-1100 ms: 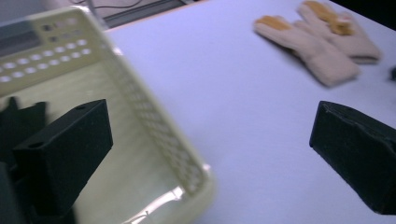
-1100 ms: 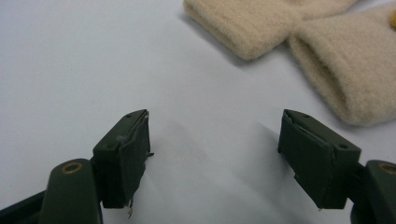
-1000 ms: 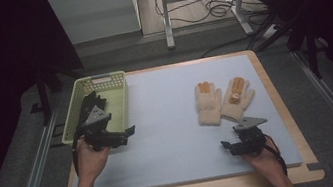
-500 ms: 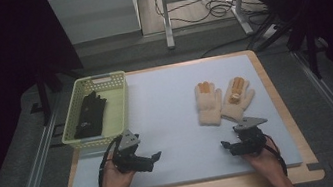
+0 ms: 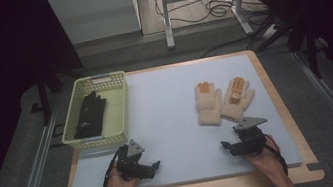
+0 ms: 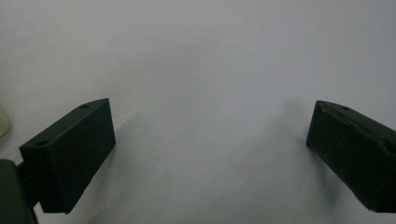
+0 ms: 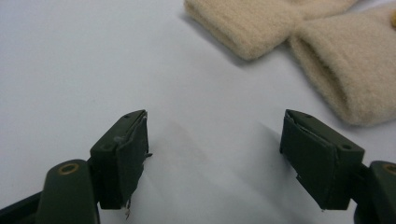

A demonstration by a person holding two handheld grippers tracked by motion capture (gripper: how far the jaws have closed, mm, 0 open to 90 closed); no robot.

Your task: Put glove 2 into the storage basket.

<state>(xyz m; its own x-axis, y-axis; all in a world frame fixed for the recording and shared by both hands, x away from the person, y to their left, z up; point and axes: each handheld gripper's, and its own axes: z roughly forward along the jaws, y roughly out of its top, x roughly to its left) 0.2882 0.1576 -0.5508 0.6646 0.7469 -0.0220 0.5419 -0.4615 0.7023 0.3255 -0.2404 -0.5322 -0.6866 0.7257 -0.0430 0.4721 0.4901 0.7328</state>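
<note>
A black glove (image 5: pixel 89 115) lies inside the pale green basket (image 5: pixel 100 138) at the left of the blue-grey mat (image 5: pixel 167 108). Two beige knitted gloves with orange fingertips, one (image 5: pixel 208 103) beside the other (image 5: pixel 237 98), lie flat at the mat's right. My left gripper (image 5: pixel 155 167) rests low near the front edge, open, with bare mat between its jaws (image 6: pixel 210 154). My right gripper (image 5: pixel 225 145) sits just in front of the beige gloves, open and holding nothing (image 7: pixel 215 154). In its view the two glove cuffs (image 7: pixel 243 28) (image 7: pixel 345 70) lie a short way beyond the jaws.
A wooden table border (image 5: pixel 277 101) frames the mat. Metal rails (image 5: pixel 35 170) run along both sides of the table. A white cabinet (image 5: pixel 94 16) and a metal stand with cables (image 5: pixel 201 7) are on the floor behind.
My left hand has come away from the basket and down to the mat's front edge, leaving the black glove in the basket. The right hand has stayed put.
</note>
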